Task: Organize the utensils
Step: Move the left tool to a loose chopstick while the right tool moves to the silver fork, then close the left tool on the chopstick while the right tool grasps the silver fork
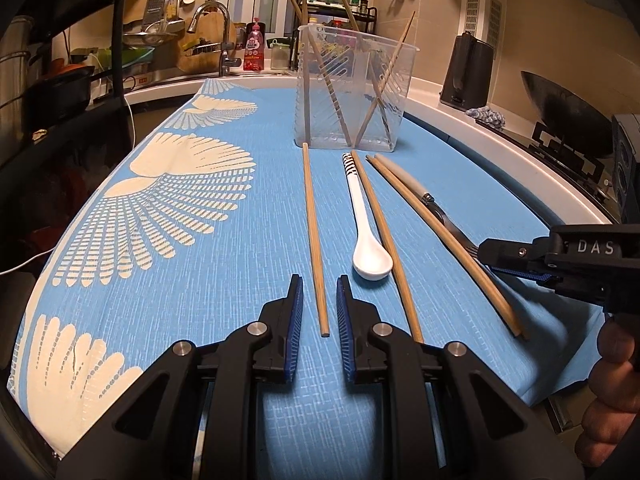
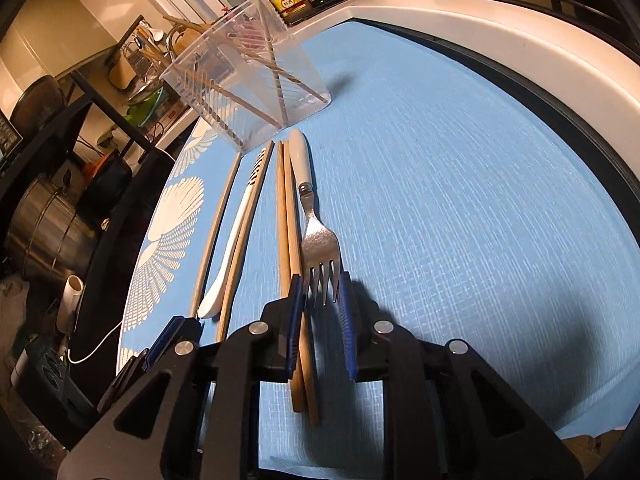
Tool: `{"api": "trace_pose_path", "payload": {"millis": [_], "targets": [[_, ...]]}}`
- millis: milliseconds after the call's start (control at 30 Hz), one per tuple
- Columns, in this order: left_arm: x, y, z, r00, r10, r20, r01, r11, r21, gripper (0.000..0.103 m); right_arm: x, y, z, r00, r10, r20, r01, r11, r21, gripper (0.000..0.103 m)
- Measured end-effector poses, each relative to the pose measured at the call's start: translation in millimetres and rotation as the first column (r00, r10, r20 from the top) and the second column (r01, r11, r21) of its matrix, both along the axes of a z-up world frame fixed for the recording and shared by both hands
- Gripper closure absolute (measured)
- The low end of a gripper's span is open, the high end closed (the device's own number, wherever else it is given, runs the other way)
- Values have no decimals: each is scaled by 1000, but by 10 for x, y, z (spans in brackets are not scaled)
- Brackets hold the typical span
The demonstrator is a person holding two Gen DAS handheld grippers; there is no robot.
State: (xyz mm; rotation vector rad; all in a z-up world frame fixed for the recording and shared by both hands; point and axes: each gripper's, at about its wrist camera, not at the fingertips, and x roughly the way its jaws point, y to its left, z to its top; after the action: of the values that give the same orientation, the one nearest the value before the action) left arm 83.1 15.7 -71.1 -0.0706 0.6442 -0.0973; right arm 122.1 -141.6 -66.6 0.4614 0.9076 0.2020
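On the blue cloth (image 1: 224, 304) lie, left to right, a lone wooden chopstick (image 1: 314, 232), a white spoon (image 1: 366, 240), a second chopstick (image 1: 384, 240), a chopstick pair (image 1: 440, 236) and a fork (image 1: 404, 176) with a pale handle. My left gripper (image 1: 319, 280) straddles the lone chopstick's near end, with gaps on both sides. My right gripper (image 2: 320, 276) has its pads against the sides of the fork's (image 2: 318, 236) tines, beside the pair (image 2: 288, 220). A clear plastic container (image 1: 352, 92) behind them holds several chopsticks.
A kettle (image 1: 468, 68), a wok (image 1: 560, 100) and a stove stand at the right past the white counter edge. The sink tap (image 1: 212, 20) is at the far left. A steel pot (image 2: 48, 220) sits below the cloth's left side. A hand (image 1: 612, 360) holds the right gripper.
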Motion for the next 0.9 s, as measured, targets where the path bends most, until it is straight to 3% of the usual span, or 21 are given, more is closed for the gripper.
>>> {"api": "trace_pose_path", "payload": {"millis": [100,167,267,367,633,733,900], "targets": [[-7,7,-3,1000,-7,1,7,1000,-1,85,-59,-47,49,999,-5,42,7,999,-36,85],[-14,14,-3,1000,-9,3,9,1000,1,85,-109,-48,115,995,10,94,2,992,-123,86],[-19,22,-3,1000,-10,4,10,1000,0,85,-194,-46,155,985,51,167,2,954,-301,87],[-25,20,-8,1000,-9,7,9,1000,-2,85,-235,-73,75,978,100,184,-18,917,-399,87],[-33,25,-8,1000,-9,9,9,1000,-7,85,-250,-256,13,971,77,225,-25,973,-228,90],[-39,28,-8,1000,-6,11,6,1000,0,88,-276,-184,-39,971,100,218,-49,973,-226,99],[-61,68,-15,1000,12,14,-12,1000,2,98,-311,-106,-50,969,106,222,-47,966,-255,99]]}}
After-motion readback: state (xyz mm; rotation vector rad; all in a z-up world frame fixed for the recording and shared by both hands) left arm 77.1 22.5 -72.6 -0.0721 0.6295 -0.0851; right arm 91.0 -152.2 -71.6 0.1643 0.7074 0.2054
